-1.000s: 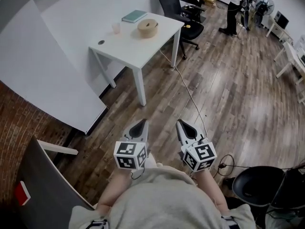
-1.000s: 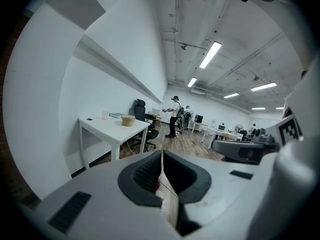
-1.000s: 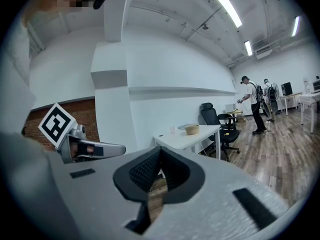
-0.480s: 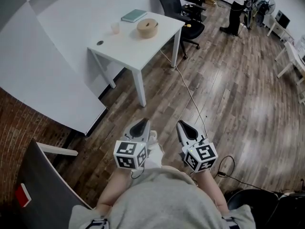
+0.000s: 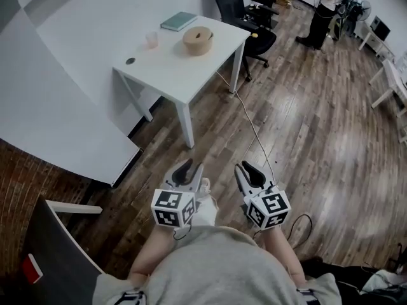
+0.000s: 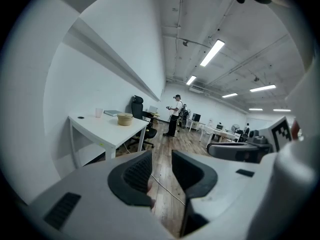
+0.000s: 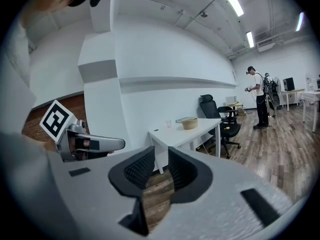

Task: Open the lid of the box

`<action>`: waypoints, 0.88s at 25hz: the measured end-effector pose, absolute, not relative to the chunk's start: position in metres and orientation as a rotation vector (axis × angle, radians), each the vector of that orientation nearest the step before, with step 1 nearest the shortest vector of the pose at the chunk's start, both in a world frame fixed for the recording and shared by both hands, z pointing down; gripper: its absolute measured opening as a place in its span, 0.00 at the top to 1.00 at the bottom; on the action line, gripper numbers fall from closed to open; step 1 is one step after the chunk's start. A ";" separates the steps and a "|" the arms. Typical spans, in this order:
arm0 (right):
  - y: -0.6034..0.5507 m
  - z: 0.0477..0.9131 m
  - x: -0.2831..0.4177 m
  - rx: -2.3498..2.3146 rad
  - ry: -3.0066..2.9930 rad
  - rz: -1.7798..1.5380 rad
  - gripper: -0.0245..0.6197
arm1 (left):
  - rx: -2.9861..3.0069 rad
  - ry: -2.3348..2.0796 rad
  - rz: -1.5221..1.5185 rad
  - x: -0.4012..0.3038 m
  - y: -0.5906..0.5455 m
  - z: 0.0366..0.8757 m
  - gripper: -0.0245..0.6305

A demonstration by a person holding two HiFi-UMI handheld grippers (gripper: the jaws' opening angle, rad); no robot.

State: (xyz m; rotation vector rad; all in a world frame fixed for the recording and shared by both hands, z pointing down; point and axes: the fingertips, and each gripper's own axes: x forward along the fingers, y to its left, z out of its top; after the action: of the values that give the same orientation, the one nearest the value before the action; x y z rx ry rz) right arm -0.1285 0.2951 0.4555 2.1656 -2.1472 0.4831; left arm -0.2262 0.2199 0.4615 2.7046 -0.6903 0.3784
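The white counter (image 5: 184, 68) stands well ahead of my tongs, with the round box (image 5: 198, 40) still lidded on its far part. My left tongs (image 5: 191, 169) and right tongs (image 5: 248, 170) have just been spreading, with nothing between them; I judge they're readying to grasp.

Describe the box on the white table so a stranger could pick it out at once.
Find the white table standing against the white wall. The box sits toward its far end, near a flat teal book and a small cup. It alone is round and tan, like a squat drum.
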 end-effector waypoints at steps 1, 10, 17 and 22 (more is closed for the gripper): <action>0.286 0.455 -0.123 2.162 -2.145 0.484 0.83 | 2.705 -0.688 0.377 -0.222 0.211 0.462 0.78; 0.195 0.443 -0.077 2.133 -2.142 0.481 0.70 | 2.703 -0.688 0.363 -0.177 0.123 0.452 0.72; 0.128 0.434 -0.039 2.165 -2.122 0.454 0.68 | 2.722 -0.643 0.366 -0.138 0.055 0.449 0.68; 0.079 0.432 -0.017 2.182 -2.115 0.452 0.66 | 2.713 -0.628 0.371 -0.115 0.007 0.450 0.67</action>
State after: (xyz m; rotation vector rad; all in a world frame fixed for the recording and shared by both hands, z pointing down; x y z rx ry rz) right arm -0.0166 0.0792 0.4324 2.1818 -2.1149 0.4520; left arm -0.1153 0.0070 0.4503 2.7134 -0.6283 0.3707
